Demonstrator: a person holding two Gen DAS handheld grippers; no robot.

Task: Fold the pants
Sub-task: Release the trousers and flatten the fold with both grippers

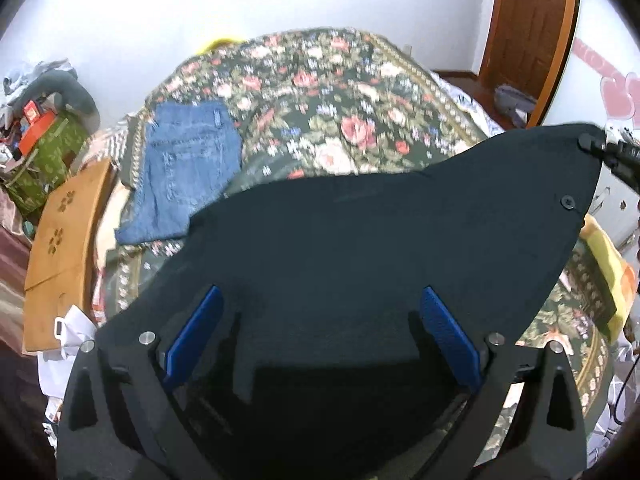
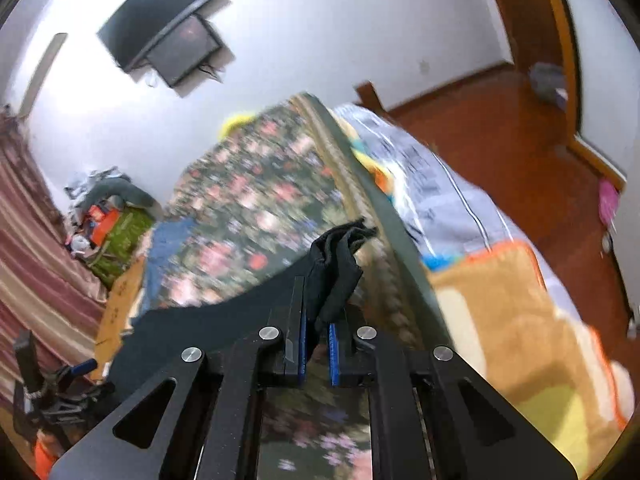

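Black pants (image 1: 360,240) lie on a dark green floral bedspread (image 1: 340,92) beside blue jeans (image 1: 188,164).

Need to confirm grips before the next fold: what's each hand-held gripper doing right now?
Left hand-held gripper: open, blue pads wide apart over the black pants, not gripping.
Right hand-held gripper: shut on a bunched edge of the black pants.

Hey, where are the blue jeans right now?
In the left wrist view, the jeans lie folded on the floral bedspread, left side, beside the wooden board and behind the black pants.
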